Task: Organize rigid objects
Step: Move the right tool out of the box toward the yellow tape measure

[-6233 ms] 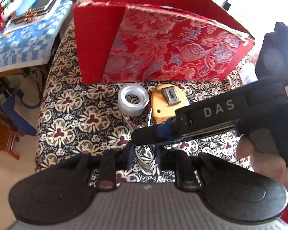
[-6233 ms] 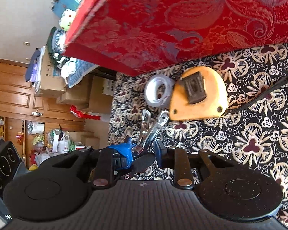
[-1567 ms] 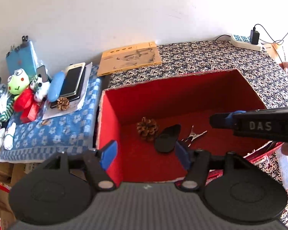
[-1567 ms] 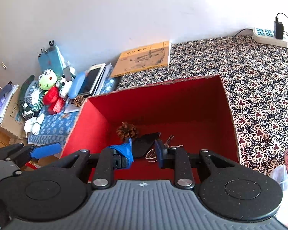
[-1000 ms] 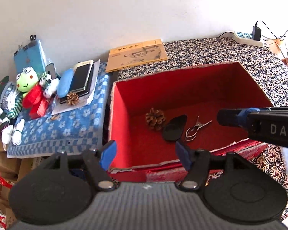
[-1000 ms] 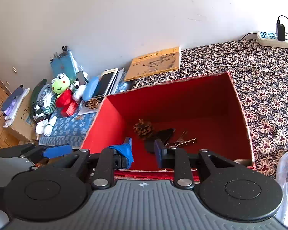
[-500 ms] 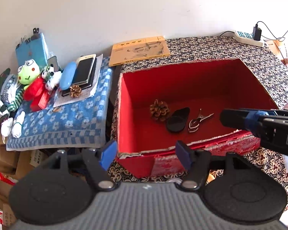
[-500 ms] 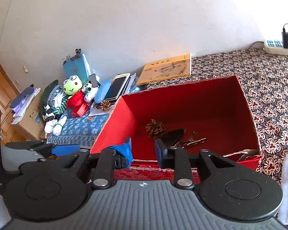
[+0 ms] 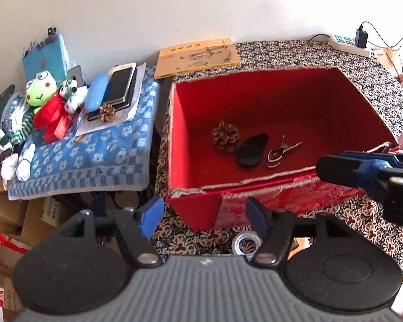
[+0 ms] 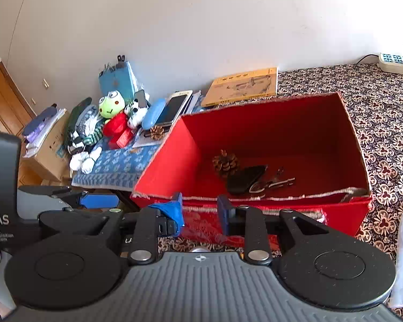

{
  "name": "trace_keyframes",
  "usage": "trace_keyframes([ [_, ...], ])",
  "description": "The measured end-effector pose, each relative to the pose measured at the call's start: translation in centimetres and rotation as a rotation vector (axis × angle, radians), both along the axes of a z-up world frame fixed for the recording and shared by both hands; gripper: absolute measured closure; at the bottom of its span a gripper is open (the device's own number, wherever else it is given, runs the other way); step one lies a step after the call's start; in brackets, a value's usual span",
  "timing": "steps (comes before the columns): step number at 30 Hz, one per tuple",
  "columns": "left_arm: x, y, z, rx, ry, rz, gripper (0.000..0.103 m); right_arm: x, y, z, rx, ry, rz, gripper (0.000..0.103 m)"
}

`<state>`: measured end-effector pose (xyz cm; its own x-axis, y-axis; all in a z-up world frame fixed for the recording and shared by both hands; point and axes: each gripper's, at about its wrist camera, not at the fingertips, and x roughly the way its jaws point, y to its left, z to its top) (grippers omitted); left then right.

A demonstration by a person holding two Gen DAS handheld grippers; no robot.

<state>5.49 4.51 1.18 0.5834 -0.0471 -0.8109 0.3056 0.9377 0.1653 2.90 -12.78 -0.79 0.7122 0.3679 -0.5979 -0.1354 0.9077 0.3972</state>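
An open red box [image 9: 255,99] [image 10: 352,134] stands on the patterned table. Inside lie a pine cone [image 9: 225,136] [image 10: 225,162], a flat black object [image 9: 251,149] [image 10: 244,178] and a metal clip [image 9: 282,150] [image 10: 271,183]. A clear tape roll [image 9: 245,244] lies on the cloth in front of the box. My left gripper [image 9: 204,216] is open and empty, in front of and above the box's near wall. My right gripper [image 10: 200,210] is open and empty, also in front of the box; its fingers [image 9: 335,170] show at the right of the left wrist view.
A yellow booklet [image 9: 197,56] lies behind the box. A blue cloth [image 9: 88,155] to the left carries plush toys [image 9: 40,91], phones and a second pine cone [image 9: 106,112]. A power strip [image 9: 346,43] sits at the far right. Cardboard boxes [image 10: 49,145] stand below left.
Both grippers have pulled back and up from the box, so the near wall and the tape roll in front now show. The metal clip lies inside the box, released earlier.
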Motion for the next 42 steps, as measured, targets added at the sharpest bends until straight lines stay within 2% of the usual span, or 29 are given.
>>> trace_keyframes([
  [13, -0.5, 0.0, -2.0, 0.024, 0.054, -0.001, 0.035, -0.7, 0.1, -2.8, 0.016, 0.094, 0.007, 0.09],
  [31, -1.5, -1.0, -6.5, 0.056, 0.15, -0.028, 0.035, -2.0, -1.1, -6.6, 0.003, 0.217, -0.009, 0.087],
  [36, -2.6, -0.8, -7.7, 0.014, 0.158, -0.092, 0.035, -2.5, -1.8, -7.7, -0.016, 0.248, -0.011, 0.087],
  [42, -4.4, -0.3, -9.3, -0.094, 0.21, -0.173, 0.035, -2.5, -3.7, -8.6, 0.016, 0.291, -0.047, 0.086],
])
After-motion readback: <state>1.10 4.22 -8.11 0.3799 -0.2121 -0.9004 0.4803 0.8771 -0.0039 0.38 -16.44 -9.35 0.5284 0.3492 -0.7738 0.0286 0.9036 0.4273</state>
